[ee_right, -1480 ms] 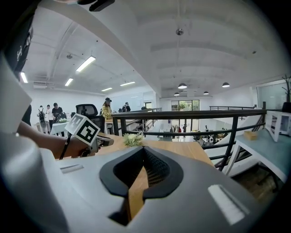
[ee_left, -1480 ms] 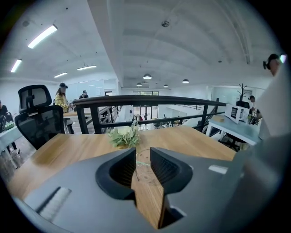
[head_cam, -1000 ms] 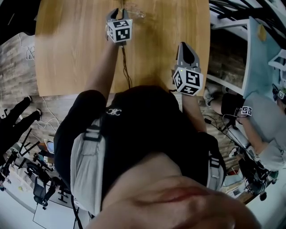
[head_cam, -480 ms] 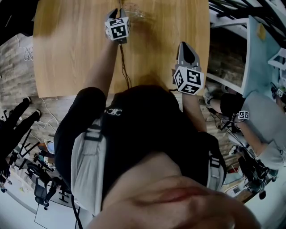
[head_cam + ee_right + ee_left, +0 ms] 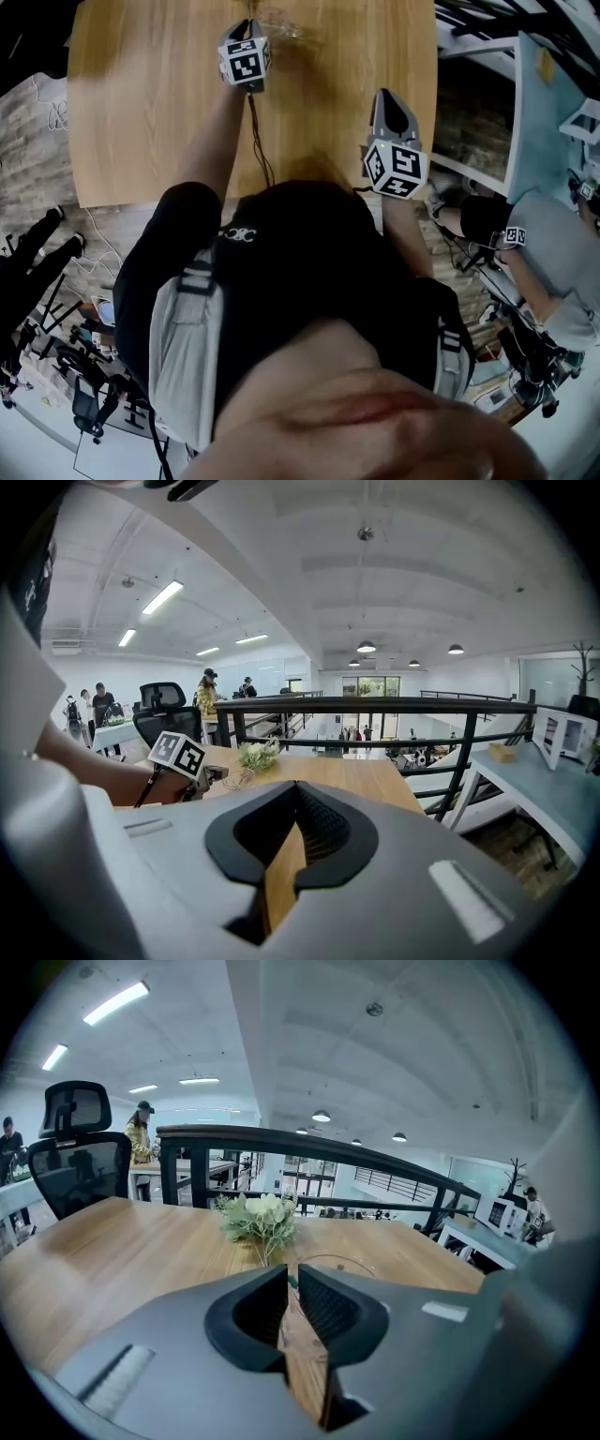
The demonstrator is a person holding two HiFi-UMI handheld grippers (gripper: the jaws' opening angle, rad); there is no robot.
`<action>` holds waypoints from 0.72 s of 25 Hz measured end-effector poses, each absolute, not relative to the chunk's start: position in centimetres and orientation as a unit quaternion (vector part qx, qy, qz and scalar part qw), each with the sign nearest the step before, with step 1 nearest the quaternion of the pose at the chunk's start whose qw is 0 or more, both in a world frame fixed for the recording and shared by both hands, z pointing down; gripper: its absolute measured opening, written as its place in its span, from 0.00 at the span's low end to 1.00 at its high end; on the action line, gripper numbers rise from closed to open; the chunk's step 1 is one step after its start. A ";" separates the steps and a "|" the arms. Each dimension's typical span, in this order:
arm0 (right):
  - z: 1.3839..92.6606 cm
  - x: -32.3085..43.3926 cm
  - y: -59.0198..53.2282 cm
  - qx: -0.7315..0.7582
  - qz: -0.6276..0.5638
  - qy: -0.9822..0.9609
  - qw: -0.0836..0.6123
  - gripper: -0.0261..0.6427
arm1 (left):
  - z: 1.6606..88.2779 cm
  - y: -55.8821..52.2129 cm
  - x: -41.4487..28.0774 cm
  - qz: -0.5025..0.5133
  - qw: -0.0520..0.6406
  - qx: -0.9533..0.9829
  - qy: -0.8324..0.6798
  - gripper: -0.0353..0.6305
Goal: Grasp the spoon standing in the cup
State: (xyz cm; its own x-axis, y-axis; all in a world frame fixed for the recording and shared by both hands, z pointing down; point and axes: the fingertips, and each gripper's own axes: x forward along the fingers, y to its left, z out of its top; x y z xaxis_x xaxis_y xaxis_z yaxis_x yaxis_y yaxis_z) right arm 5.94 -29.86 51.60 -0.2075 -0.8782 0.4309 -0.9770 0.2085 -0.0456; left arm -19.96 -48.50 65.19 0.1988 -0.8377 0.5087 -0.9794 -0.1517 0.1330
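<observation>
the left tongs (image 5: 292, 1275), reaching to the cup (image 5: 335, 1257) at the far side of the worktop (image 5: 112, 1251), have just been closing. their jaws stand narrow, with only a thin slit left at the tips. in that slit, just in front of the cup's glass rim, sits a slim green sliver, which i take to be the handle of the spoon (image 5: 291, 1282) standing in the cup. the pads look to be pinching it from both sides. so the grasp the task asks for seems made or all but made, though how firm it is cannot be told, and the spoon's bowl is hidden behind the jaws. a small bunch of flowers (image 5: 261, 1218) stands just behind the cup, to its left. the right tongs (image 5: 297, 786) hang well to the right of the cup and nearer the person, jaws together at the tips with nothing between them. they seem to have no part in this step.
</observation>
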 end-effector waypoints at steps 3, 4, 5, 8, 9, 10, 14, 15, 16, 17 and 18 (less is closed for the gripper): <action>51.6 6.2 -29.9 0.611 0.155 -0.760 0.158 0.04 | 65.1 -48.3 -20.0 0.161 0.220 0.746 -0.608 0.10; 51.5 6.2 -29.9 0.612 0.155 -0.759 0.156 0.04 | 64.9 -48.3 -20.0 0.160 0.218 0.747 -0.607 0.10; 51.4 6.3 -30.0 0.613 0.155 -0.759 0.155 0.04 | 64.6 -48.3 -19.9 0.158 0.216 0.749 -0.607 0.10; 51.3 6.3 -30.0 0.612 0.155 -0.761 0.152 0.04 | 63.5 -48.3 -19.7 0.149 0.203 0.757 -0.603 0.08; 51.3 6.3 -30.0 0.611 0.155 -0.762 0.151 0.04 | 63.2 -48.2 -19.6 0.149 0.196 0.760 -0.601 0.08; 51.3 6.3 -30.0 0.610 0.155 -0.762 0.150 0.04 | 62.9 -48.2 -19.4 0.152 0.190 0.764 -0.598 0.08; 51.0 6.5 -29.9 0.612 0.155 -0.762 0.144 0.04 | 61.9 -48.0 -18.7 0.149 0.177 0.778 -0.584 0.08; 50.9 6.6 -29.9 0.612 0.154 -0.762 0.142 0.04 | 61.6 -47.9 -18.6 0.146 0.176 0.781 -0.582 0.08; 50.8 6.6 -29.8 0.612 0.154 -0.763 0.141 0.04 | 61.4 -47.8 -18.5 0.144 0.175 0.783 -0.580 0.08; 50.8 6.6 -29.7 0.612 0.153 -0.763 0.139 0.04 | 61.2 -47.7 -18.5 0.141 0.173 0.784 -0.579 0.08; 50.7 6.7 -29.6 0.613 0.152 -0.763 0.138 0.04 | 60.9 -47.6 -18.4 0.140 0.171 0.786 -0.578 0.08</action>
State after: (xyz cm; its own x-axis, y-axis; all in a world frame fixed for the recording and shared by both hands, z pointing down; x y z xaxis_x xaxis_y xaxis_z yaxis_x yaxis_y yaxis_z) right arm 6.65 -29.56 50.71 -0.2113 -0.8931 0.3972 -0.9771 0.2029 -0.0636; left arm -18.43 -47.62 60.88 0.2932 -0.8604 0.4168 -0.9558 -0.2738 0.1071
